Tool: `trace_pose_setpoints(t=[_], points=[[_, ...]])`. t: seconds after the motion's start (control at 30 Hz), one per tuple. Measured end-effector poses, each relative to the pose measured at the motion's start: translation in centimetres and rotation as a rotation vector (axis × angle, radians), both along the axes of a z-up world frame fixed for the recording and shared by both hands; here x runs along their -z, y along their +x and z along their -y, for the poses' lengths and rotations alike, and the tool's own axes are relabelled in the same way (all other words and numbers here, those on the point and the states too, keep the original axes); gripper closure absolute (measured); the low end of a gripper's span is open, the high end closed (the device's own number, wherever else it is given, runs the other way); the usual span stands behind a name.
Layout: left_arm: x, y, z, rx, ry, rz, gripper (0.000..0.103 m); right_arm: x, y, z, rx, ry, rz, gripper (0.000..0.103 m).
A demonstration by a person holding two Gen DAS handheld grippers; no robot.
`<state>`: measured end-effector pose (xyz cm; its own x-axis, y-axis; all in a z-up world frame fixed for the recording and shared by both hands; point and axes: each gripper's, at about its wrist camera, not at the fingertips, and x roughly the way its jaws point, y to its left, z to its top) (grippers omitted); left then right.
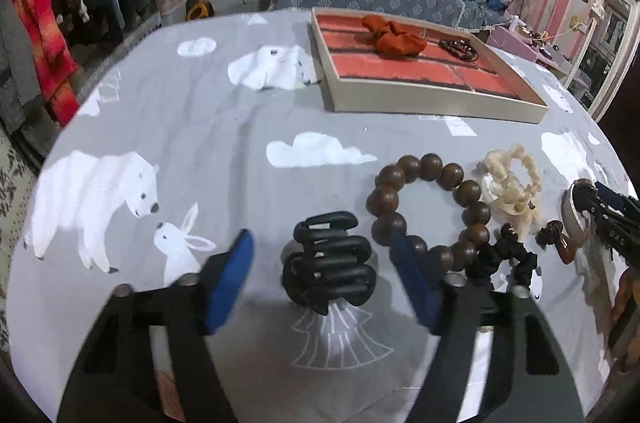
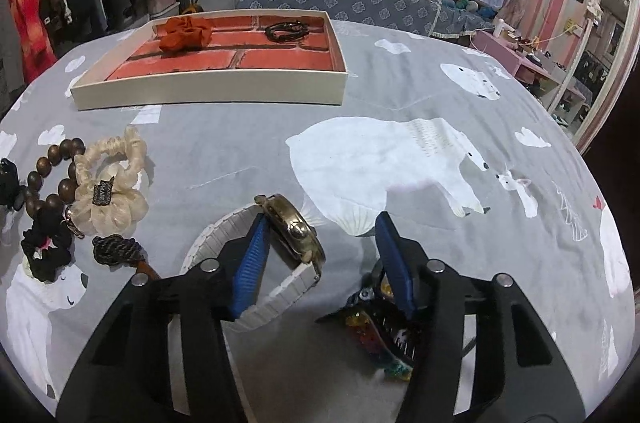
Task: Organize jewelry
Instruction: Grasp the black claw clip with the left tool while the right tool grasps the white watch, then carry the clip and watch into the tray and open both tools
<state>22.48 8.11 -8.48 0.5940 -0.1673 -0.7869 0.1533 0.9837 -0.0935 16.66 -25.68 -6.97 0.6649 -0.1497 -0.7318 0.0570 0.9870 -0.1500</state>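
A cream tray (image 2: 208,89) with a brick-red lining is sitting far back on the grey, polar-bear-printed tabletop (image 2: 400,95), holding an orange scrunchie (image 2: 184,33) and a dark cord bracelet (image 2: 286,31). Nearer, a brown wooden bead bracelet (image 1: 428,207), a cream scrunchie (image 1: 510,185) and a black scrunchie (image 1: 506,259) are lying close together, crowding the left claw's right-hand finger, which is overlapping the bead bracelet. The left claw (image 1: 324,279) is tilting down over a black hair claw clip (image 1: 328,263), its blue pads standing clear on either side, gripping nothing. The right claw (image 2: 320,263) is angling down likewise, half open around a gold-cased wristwatch (image 2: 294,231) with a white band; its left pad is inside the band's loop, touching the case, the right pad apart. A multicoloured hair clip (image 2: 380,331) is lying under its right finger.
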Motion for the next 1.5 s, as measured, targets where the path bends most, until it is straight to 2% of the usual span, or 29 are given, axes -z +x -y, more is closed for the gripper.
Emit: trace_pose_setpoints(t=[0.07,0.27,0.37,0.63,0.77,0.93,1.17,1.5], points=[[0.3,0.2,-0.4,-0.007,-0.018,-0.017,0.046,0.1,0.1,-0.1,-0.005,0.002,-0.002,0.053],[0.4,0.3,-0.3,0.015,-0.041,-0.026,0.061,0.5,0.6,-0.4,-0.047,0.036,-0.028,0.074],[0.3,0.2,0.0,0.024,-0.029,-0.015,0.066,0.5,0.7,-0.4,-0.053,0.051,-0.028,0.074],[0.1,0.0,0.7,0.021,0.017,0.002,0.067,0.3,0.6,0.3,-0.047,0.098,-0.019,0.079],[-0.3,-0.3,0.9,0.013,0.035,0.022,0.067,0.0,0.6,0.7,-0.043,0.116,-0.009,0.086],[-1.6,-0.8,1.3,0.012,0.061,0.061,0.067,-1.0,0.7,1.2,-0.043,0.127,0.014,0.087],[-3.8,-0.1,1.3,0.011,0.042,0.098,0.067,-2.9,1.2,1.4,-0.056,0.143,0.055,0.087],[-8.5,3.7,2.8,0.040,-0.024,0.203,0.067,-5.4,4.7,1.2,-0.058,0.151,0.092,0.087]])
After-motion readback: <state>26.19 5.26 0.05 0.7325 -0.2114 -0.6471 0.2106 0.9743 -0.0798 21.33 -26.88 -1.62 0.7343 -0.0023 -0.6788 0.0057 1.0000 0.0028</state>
